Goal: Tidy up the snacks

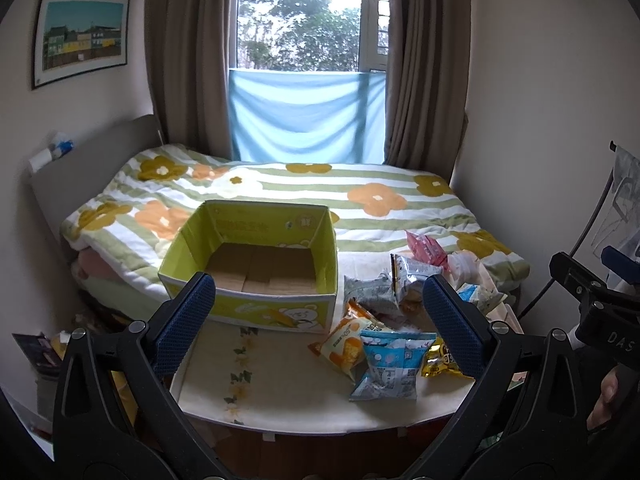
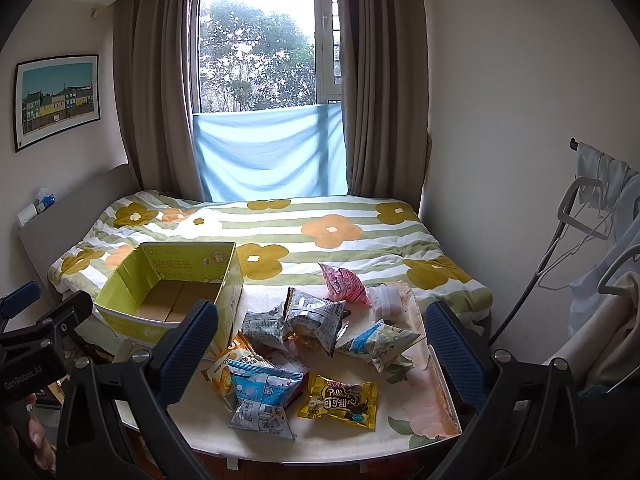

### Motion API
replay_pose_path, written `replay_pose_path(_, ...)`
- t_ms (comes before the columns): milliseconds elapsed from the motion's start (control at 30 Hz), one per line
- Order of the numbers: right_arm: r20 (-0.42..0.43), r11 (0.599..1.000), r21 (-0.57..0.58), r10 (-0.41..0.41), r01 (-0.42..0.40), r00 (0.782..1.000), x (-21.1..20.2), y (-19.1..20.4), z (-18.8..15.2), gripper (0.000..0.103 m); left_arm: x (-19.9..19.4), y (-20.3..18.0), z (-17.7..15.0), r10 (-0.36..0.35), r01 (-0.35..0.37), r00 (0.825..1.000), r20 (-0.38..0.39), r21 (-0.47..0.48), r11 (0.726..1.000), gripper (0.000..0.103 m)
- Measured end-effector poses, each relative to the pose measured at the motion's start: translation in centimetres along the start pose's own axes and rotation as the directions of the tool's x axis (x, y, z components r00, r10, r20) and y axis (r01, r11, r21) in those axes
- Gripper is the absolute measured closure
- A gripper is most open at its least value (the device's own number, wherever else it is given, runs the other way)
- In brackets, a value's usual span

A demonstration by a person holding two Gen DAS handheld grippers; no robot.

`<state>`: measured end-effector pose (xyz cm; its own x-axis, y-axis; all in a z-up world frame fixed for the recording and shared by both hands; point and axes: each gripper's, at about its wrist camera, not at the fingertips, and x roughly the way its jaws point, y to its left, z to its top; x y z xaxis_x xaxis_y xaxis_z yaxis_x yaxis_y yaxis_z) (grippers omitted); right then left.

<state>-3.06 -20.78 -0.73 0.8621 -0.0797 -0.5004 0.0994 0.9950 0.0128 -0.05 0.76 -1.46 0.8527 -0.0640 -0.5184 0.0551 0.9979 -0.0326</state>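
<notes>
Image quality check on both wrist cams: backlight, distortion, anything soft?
Left wrist view: the window is blown out behind the scene, the yellow-green box interior sits in shade, and fisheye bends the walls. Right wrist view: same backlight, but the snack packets read clearly, with a black vignette at the corners. No obvious motion blur in either.

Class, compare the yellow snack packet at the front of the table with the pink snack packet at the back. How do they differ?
The yellow packet lies flat near the table's front edge; the pink packet is tilted up at the back, by the bed. The yellow packet lies apart from the rest; the pink packet is next to a white wrapper. Both are sealed packets, outside the cardboard box.
</notes>
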Motion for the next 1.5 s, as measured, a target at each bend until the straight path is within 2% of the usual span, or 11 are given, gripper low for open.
replay_pose_path(233, -0.069, 0.999, 0.016, -0.045, 0.047, 0.997, 1.8, 0.0, -0.9, 0.000, 3.0, -0.3, -0.7, -0.055, 0.059, 0.994, -0.093, 0.037, 0.998, 0.000)
replay_pose_path(367, -0.116, 0.997, 0.001, -0.078, 0.079, 0.990, 3.2, -0.5, -2.2, 0.000, 5.7, -0.8, -2.4, -0.096, 0.105, 0.981, -0.170, 0.046, 0.993, 0.000)
replay_pose_path(533, -0.185, 0.998, -0.002, -0.056, 0.056, 0.981, 5.8, -2.6, -3.9, 0.000, 9.3, -2.7, -4.7, -0.107, 0.128, 0.958, -0.267, 0.061, 0.990, 0.001)
replay_pose_path(767, -0.281, 0.993, -0.069, 0.068, -0.091, 0.957, 11.6, -5.8, -6.7, 0.000, 14.5, -6.7, -9.1, -0.112, 0.147, 0.909, -0.402, 0.057, 0.987, 0.001)
replay_pose_path(867, -0.312, 0.979, -0.129, 0.110, -0.156, 0.944, 13.8, -6.6, -8.3, 0.000, 17.3, -8.5, -11.7, -0.107, 0.147, 0.877, -0.468, 0.049, 0.988, 0.001)
replay_pose_path(1033, -0.399, 0.942, -0.191, 0.183, -0.277, 0.899, 17.7, -7.4, -11.4, 0.000, 20.4, -10.1, -14.3, -0.081, 0.113, 0.848, -0.524, 0.031, 0.993, 0.001)
replay_pose_path(1133, -0.444, 0.917, -0.214, 0.215, -0.336, 0.870, 19.4, -7.8, -13.2, 0.000, 21.6, -10.3, -15.3, -0.065, 0.094, 0.836, -0.545, 0.025, 0.995, 0.001)
replay_pose_path(1233, -0.480, 0.897, -0.233, 0.229, -0.375, 0.847, 20.6, -7.9, -14.5, 0.000, 22.8, -10.6, -16.2, -0.040, 0.074, 0.828, -0.560, 0.037, 0.997, 0.007)
replay_pose_path(1333, -0.500, 0.879, -0.249, 0.243, -0.407, 0.831, 21.6, -7.6, -15.4, 0.000, 23.6, -10.6, -16.8, -0.022, 0.057, 0.822, -0.570, 0.044, 0.997, 0.011)
replay_pose_path(1433, -0.516, 0.848, -0.286, 0.255, -0.445, 0.818, 22.2, -7.1, -16.1, 0.000, 24.5, -10.5, -17.4, -0.016, 0.049, 0.813, -0.582, 0.041, 0.998, 0.023)
replay_pose_path(1500, -0.522, 0.828, -0.317, 0.256, -0.463, 0.814, 22.4, -6.6, -16.3, 0.000, 24.8, -10.5, -17.7, -0.023, 0.052, 0.809, -0.587, 0.032, 0.998, 0.025)
